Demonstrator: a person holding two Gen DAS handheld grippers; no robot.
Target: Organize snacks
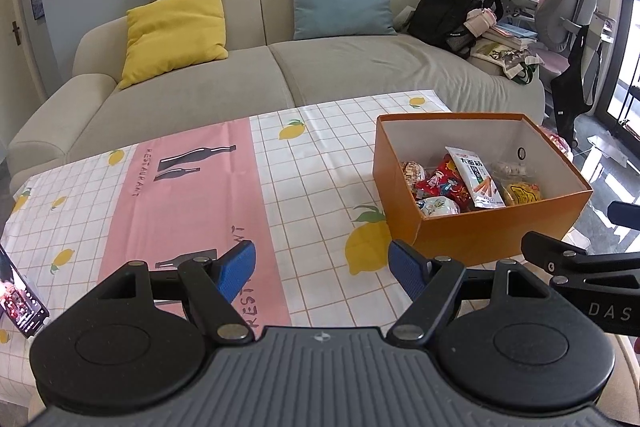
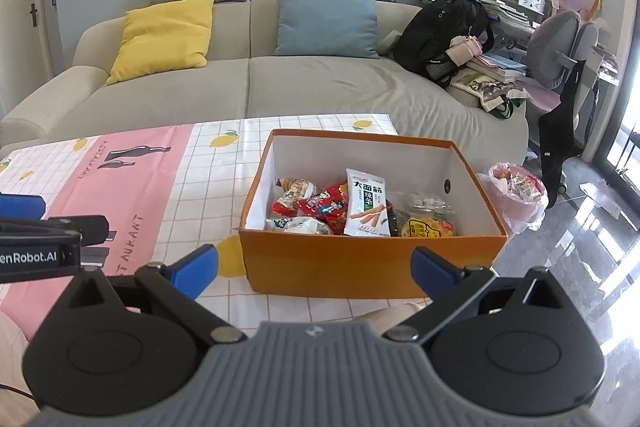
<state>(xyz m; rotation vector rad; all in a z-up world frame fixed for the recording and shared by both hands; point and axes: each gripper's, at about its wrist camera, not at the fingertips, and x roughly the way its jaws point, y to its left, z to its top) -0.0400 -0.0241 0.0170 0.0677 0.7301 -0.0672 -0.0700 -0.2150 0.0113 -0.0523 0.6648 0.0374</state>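
"restaurant" on pink tablecloth, "das" on right gripper, "enrobot.ai" on left gripper

A home living room: a beige sofa with cushions at the far side, a cluttered desk far right.

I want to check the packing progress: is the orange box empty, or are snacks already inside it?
Not empty. Several snack packets lie on the floor of the lidless orange box, among them a white packet.
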